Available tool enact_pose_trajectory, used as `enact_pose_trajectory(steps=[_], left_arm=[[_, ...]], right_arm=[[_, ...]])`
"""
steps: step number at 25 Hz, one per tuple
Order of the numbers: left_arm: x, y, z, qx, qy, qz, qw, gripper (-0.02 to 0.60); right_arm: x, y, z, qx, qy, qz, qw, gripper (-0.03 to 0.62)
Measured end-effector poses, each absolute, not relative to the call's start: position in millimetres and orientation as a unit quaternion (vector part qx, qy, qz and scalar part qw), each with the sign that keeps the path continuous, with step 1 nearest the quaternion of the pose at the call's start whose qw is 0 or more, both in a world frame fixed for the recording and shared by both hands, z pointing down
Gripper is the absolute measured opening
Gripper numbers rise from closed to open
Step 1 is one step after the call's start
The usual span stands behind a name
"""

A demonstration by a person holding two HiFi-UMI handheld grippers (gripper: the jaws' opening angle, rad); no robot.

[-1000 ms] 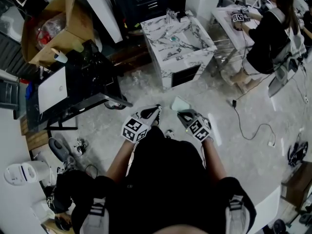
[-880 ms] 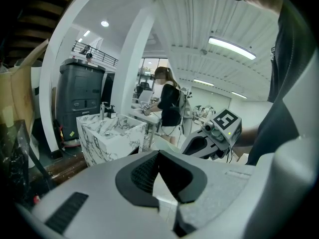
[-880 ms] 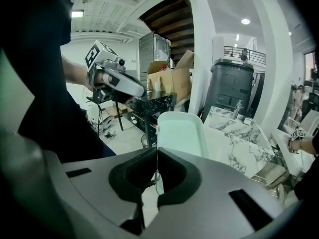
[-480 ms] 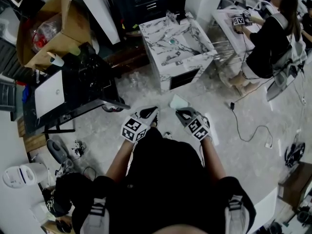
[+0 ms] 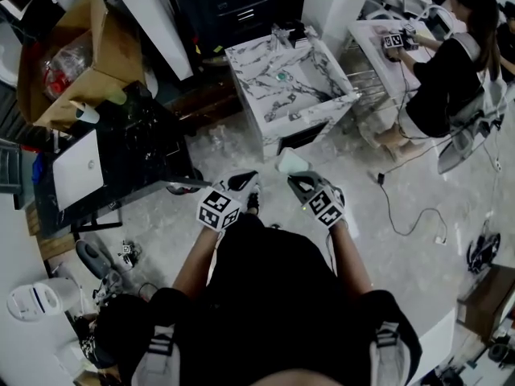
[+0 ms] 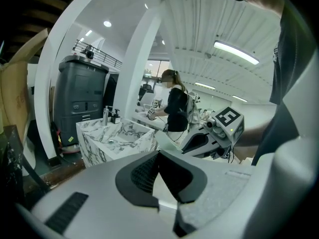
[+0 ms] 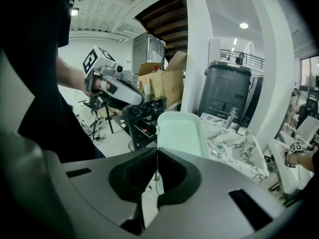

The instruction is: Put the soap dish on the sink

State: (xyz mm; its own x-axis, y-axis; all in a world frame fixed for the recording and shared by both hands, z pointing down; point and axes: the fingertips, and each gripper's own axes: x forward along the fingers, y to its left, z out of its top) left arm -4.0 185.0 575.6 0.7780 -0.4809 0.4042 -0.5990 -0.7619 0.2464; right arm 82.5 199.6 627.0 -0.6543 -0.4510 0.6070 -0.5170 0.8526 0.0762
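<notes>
Right gripper (image 5: 294,180) was clamped on the mint soap dish (image 5: 291,161) mid-frame, below the marble sink (image 5: 256,59). Left gripper (image 5: 244,181) was pinched closed, empty.

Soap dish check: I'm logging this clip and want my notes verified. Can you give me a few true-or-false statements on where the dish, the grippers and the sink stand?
1. The right gripper is shut on the soap dish. True.
2. The soap dish rests on the sink. False: it is held in the air over the floor, short of the sink.
3. The left gripper holds nothing. True.
4. Another person works at the sink. False: that person is at a separate white table beside it.
</notes>
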Motion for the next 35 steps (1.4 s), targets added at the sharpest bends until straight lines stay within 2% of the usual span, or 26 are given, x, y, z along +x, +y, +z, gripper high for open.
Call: enact_pose_trajectory(steps=[35], left_arm=[[-34, 12, 587, 0.945, -0.215, 0.167, 0.179, -0.002]], right_arm=[[50, 50, 639, 0.335, -0.88, 0.073, 0.328, -0.002]])
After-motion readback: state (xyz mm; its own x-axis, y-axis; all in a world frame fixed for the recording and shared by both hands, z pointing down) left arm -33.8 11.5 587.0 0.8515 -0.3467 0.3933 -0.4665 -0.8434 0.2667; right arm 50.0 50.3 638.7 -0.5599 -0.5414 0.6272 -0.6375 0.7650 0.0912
